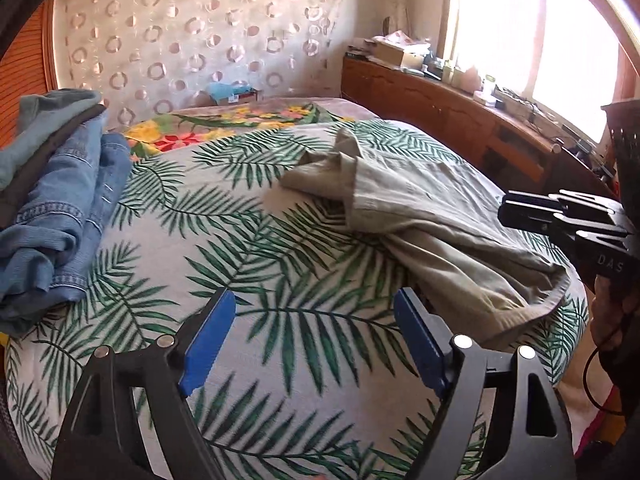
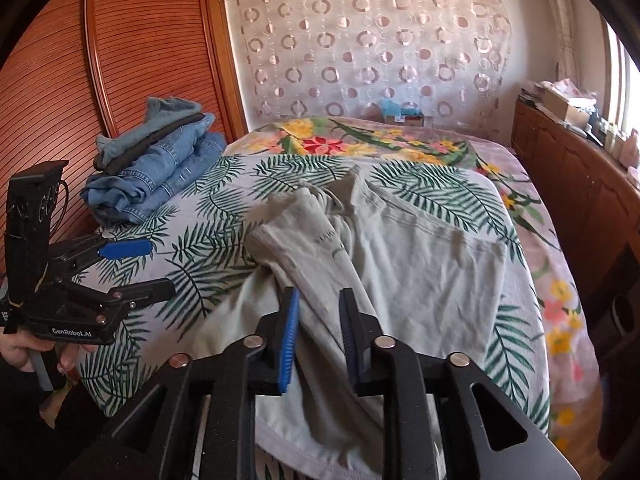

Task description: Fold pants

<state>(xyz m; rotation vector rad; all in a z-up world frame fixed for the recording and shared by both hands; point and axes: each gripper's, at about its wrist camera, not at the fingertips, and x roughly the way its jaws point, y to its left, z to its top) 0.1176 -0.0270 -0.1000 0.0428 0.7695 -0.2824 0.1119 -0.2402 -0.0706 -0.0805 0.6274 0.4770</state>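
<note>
Pale grey-green pants point(image 2: 400, 248) lie crumpled across the palm-leaf bedspread point(image 2: 224, 208), one leg folded over the other. My right gripper point(image 2: 320, 294) hovers just over their near end, its jaws a narrow gap apart; the pads are not pressing on the fabric showing in the gap. In the left wrist view the pants point(image 1: 420, 208) lie to the right, with the right gripper point(image 1: 506, 210) at their right edge. My left gripper point(image 1: 314, 304) stands wide open above bare bedspread point(image 1: 280, 240), left of the pants, holding nothing. A hand holds the left gripper point(image 2: 160, 266) at the left.
A stack of folded jeans point(image 1: 60, 200) point(image 2: 160, 164) sits at the bed's far left. A floral blanket point(image 2: 360, 140) covers the bed's far end. A slatted wooden wardrobe point(image 2: 60, 80) stands on the left. A cluttered wooden cabinet point(image 1: 440, 108) runs under the window.
</note>
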